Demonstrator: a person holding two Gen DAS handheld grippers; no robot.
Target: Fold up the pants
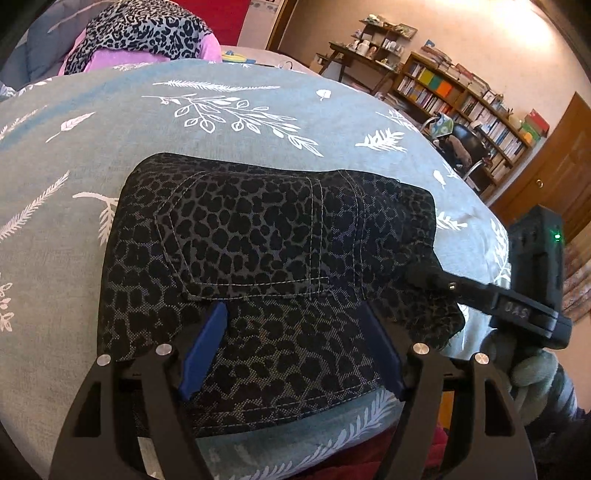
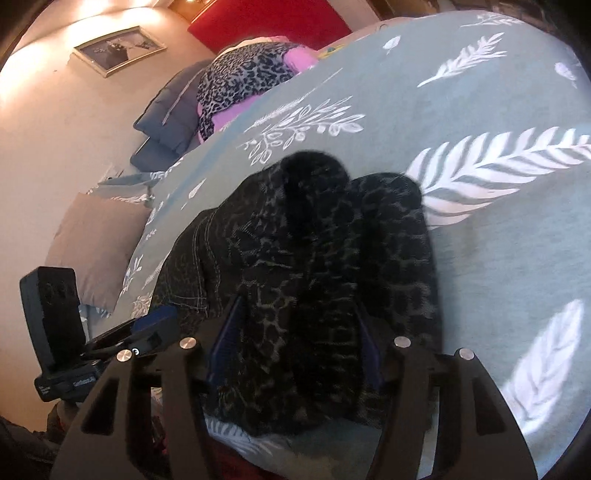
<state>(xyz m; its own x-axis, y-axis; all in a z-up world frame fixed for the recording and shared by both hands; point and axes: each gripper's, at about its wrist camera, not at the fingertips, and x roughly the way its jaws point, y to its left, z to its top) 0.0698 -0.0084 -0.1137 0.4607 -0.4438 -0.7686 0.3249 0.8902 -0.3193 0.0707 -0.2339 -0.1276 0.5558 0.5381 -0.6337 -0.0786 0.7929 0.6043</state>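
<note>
Blue pads point(image 1: 207, 347) of my left gripper point(image 1: 291, 350) stand apart over the near part of the pants point(image 1: 266, 236), jaws spread, nothing pinched between them. Pants lie folded into a compact dark leopard-print bundle on the bedspread point(image 1: 110, 155), a grey-green cloth with white leaf print; a stitched back pocket point(image 1: 240, 236) faces up on the bundle's top. My right gripper point(image 2: 299, 332) is also released: its jaws straddle a raised hump of the pants' fabric, and the wrist view is too blurred to say whether the pads touch it, but they do not squeeze it. From the left view, the right gripper's finger point(image 1: 443, 284) lies at the right edge of the pants, with my gloved hand point(image 1: 524, 369) just right of and below that edge. Beyond the pants, at the far edge of the bedspread, sits a pile of clothes point(image 1: 147, 33), leopard print over pink. Right of the pants, well past the bed, stands a bookshelf point(image 1: 469, 99).
</note>
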